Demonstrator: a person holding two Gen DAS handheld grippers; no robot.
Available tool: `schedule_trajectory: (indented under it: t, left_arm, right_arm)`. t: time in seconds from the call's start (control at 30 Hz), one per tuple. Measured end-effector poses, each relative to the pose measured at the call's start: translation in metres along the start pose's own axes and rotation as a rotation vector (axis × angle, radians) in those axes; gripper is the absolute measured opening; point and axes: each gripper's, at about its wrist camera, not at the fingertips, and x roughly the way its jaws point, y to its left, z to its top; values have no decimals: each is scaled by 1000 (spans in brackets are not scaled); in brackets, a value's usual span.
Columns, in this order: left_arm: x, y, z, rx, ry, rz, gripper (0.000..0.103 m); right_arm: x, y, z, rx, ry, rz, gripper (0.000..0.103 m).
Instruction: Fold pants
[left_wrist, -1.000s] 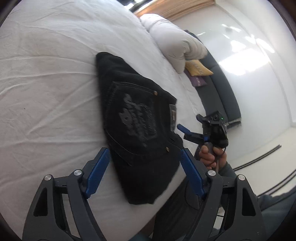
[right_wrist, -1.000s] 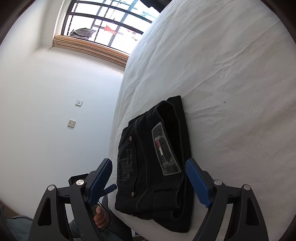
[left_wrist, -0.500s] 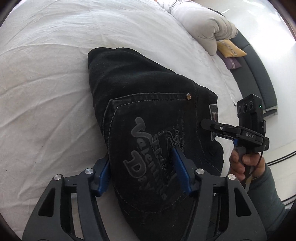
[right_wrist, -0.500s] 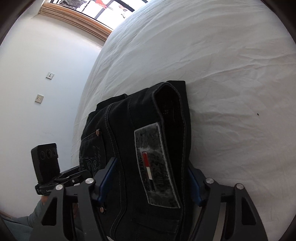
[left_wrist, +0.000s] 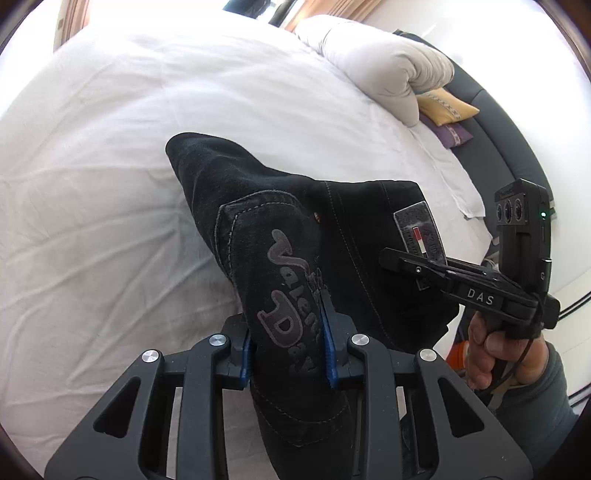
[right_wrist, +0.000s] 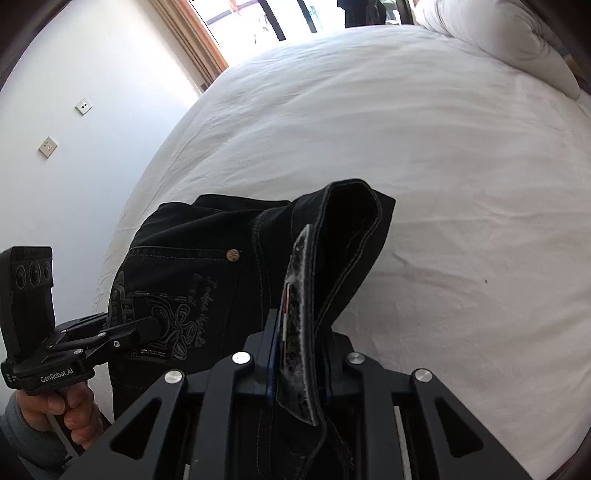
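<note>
Folded black pants (left_wrist: 280, 221) lie near the edge of a white bed (left_wrist: 110, 166), with their near part lifted into a ridge. My left gripper (left_wrist: 288, 332) is closing, its blue pads pressing both sides of the back pocket with the grey lettering. My right gripper (right_wrist: 299, 350) is also closing, with the waistband and its grey label patch (right_wrist: 295, 288) pinched between the pads. Each view also shows the other gripper: the right gripper (left_wrist: 391, 254) at the waistband, and the left gripper (right_wrist: 147, 328) at the pocket side of the pants (right_wrist: 192, 240).
A bunched white duvet (left_wrist: 388, 70) lies at the head of the bed. Yellow (left_wrist: 443, 105) and purple (left_wrist: 450, 133) cushions sit beside a dark headboard (left_wrist: 498, 122). A wall with sockets (right_wrist: 48, 146) runs close along the bed's (right_wrist: 443, 184) other side.
Both grippers moved in over the pants' near edge and closed from wide open onto the cloth. The gripped parts now stand raised off the sheet.
</note>
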Motion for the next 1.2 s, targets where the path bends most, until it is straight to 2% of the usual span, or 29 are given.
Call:
schedule_trajectory:
  t: [0.17, 0.33, 0.5, 0.7, 0.8, 0.87, 0.9, 1.03, 1.1, 1.2]
  left_arm:
    - [-42, 14, 32, 16, -83, 38, 26]
    - [-56, 43, 69, 31, -119, 109, 26]
    - [-50, 87, 91, 17, -96, 160, 27]
    - [-15, 134, 90, -36, -39, 182, 31]
    - [-8, 144, 88, -59, -46, 179, 40]
    - [-5, 149, 87, -66, -49, 187, 54]
    - [-5, 157, 86, -75, -54, 176, 55]
    - [-12, 170, 83, -132, -67, 109, 56]
    - [-19, 169, 79, -128, -85, 132, 56]
    - [-49, 167, 68, -142, -153, 155, 60]
  right_arm:
    - [-17, 21, 29, -49, -71, 32, 19]
    - [-2, 39, 76, -88, -87, 68, 19]
    - [34, 47, 103, -102, -56, 86, 19]
    - [91, 41, 118, -69, 27, 60, 20]
    - [108, 31, 114, -24, 43, 76, 29]
    - [110, 26, 107, -19, 43, 72, 40]
    - [111, 22, 105, -10, 38, 73, 44]
    - [105, 1, 97, 82, 10, 169, 54]
    - [95, -7, 92, 112, 1, 178, 61]
    - [74, -24, 80, 168, -29, 174, 66]
